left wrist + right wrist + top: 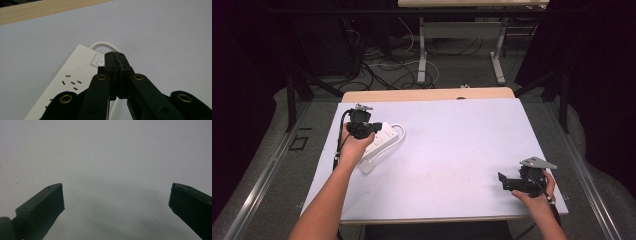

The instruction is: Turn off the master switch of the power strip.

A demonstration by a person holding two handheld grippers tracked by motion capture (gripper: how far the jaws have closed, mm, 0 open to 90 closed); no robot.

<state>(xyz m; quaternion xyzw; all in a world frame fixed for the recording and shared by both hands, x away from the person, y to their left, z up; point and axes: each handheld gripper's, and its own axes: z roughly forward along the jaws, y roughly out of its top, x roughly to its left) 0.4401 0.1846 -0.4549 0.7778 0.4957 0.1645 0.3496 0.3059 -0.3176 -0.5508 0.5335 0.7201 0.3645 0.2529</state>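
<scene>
Two hand-held black grippers work over a pale lilac-white mat that covers a light wooden table. In the high view, we see the left gripper at the left part of the mat, held by the person's left hand directly above a white rectangular plastic power strip. The strip lies flat and diagonal on the mat, and its white cable loops out at its far end. We see the right gripper near the mat's near right corner, held by the right hand, well apart from the strip and pointing left across bare mat.

In the left gripper view, we find the left gripper with its jaws pressed together, no gap between the tips and nothing between them. The tips sit over the end of the power strip, just beside its square switch button and in front of the cable loop. We cannot tell whether the tips touch the strip. Small dark socket slots mark the strip's top face.

In the right gripper view, we find the right gripper with its jaws spread wide, one at each lower corner, with plain mat between them.
</scene>
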